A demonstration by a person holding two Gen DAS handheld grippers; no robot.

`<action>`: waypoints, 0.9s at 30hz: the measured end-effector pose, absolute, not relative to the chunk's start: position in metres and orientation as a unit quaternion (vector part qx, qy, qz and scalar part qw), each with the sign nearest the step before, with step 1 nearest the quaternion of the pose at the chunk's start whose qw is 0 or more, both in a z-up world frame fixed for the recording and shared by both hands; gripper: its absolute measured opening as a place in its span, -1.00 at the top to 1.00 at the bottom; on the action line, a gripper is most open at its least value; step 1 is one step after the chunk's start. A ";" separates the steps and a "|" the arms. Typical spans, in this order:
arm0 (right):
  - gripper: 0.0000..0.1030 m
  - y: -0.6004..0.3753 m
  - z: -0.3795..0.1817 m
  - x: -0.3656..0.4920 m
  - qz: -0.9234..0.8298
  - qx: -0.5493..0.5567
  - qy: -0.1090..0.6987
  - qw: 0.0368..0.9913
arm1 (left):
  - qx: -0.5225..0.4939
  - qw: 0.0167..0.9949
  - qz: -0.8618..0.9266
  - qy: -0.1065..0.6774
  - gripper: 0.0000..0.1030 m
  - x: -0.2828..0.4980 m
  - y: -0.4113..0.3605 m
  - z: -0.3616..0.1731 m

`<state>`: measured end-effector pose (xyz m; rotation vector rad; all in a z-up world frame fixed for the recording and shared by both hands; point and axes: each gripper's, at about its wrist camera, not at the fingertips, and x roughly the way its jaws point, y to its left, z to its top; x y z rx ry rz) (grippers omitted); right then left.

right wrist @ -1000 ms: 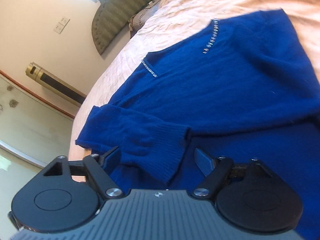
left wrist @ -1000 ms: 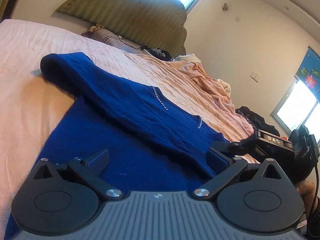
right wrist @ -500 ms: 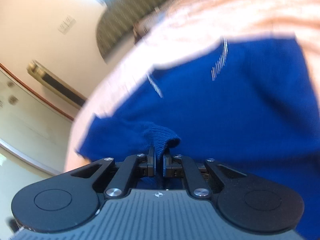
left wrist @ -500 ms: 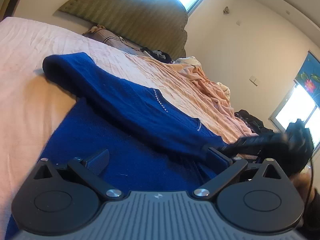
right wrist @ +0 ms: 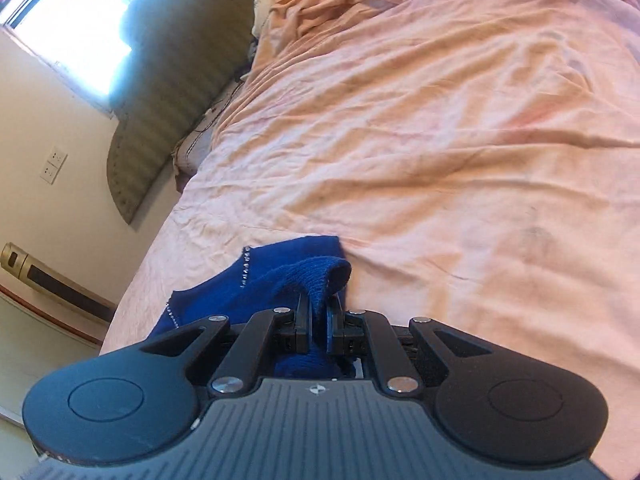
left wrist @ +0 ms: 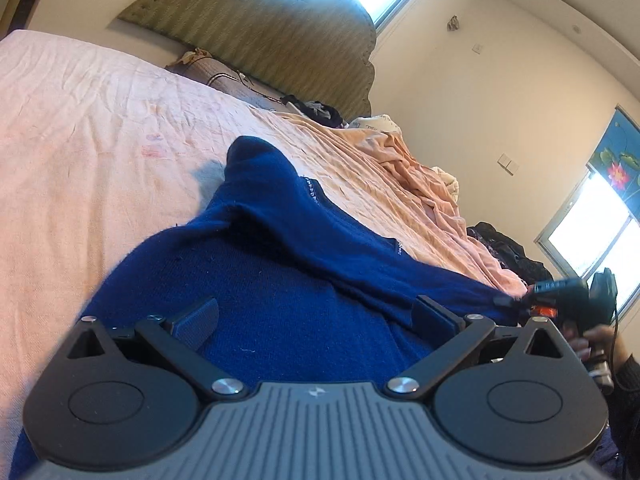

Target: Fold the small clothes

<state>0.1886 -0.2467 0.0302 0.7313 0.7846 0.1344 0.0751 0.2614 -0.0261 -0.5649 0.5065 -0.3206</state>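
A dark blue knit sweater [left wrist: 280, 288] lies on the pink bed sheet [left wrist: 88, 152], with a row of small silver studs at its neckline. My left gripper [left wrist: 316, 312] hovers open just over the sweater's body, nothing between its fingers. In the right wrist view my right gripper [right wrist: 319, 320] is shut on the ribbed cuff of the sweater's sleeve [right wrist: 320, 276], which is lifted off the sheet. That sleeve runs taut across the sweater [right wrist: 224, 296] toward the right gripper [left wrist: 516, 302], seen at the right edge of the left wrist view with a hand behind it.
A padded green headboard [left wrist: 272, 36] and a pillow [left wrist: 224, 80] stand at the far end of the bed. A rumpled peach blanket [left wrist: 404, 168] and dark clothes [left wrist: 504, 244] lie along the far side. Bare wrinkled sheet [right wrist: 460, 140] spreads ahead of the right gripper.
The right gripper shut on the sleeve cuff, then lifted it and pulled it across the sweater toward bare sheet. The folded sleeve is now drawn taut. The left gripper stayed open and shifted slightly.
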 end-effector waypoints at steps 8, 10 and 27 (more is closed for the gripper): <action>0.79 -0.240 0.027 0.190 0.076 0.350 0.389 0.849 | -0.272 0.917 -0.154 0.247 -1.00 0.076 0.261 -0.026; 0.67 -0.239 0.032 0.194 0.093 0.359 0.394 0.841 | -0.273 0.917 -0.154 0.247 -1.00 0.075 0.261 -0.026; -0.09 -0.131 0.034 0.175 0.132 0.099 0.378 0.911 | -0.274 0.917 -0.153 0.247 -1.00 0.075 0.260 -0.026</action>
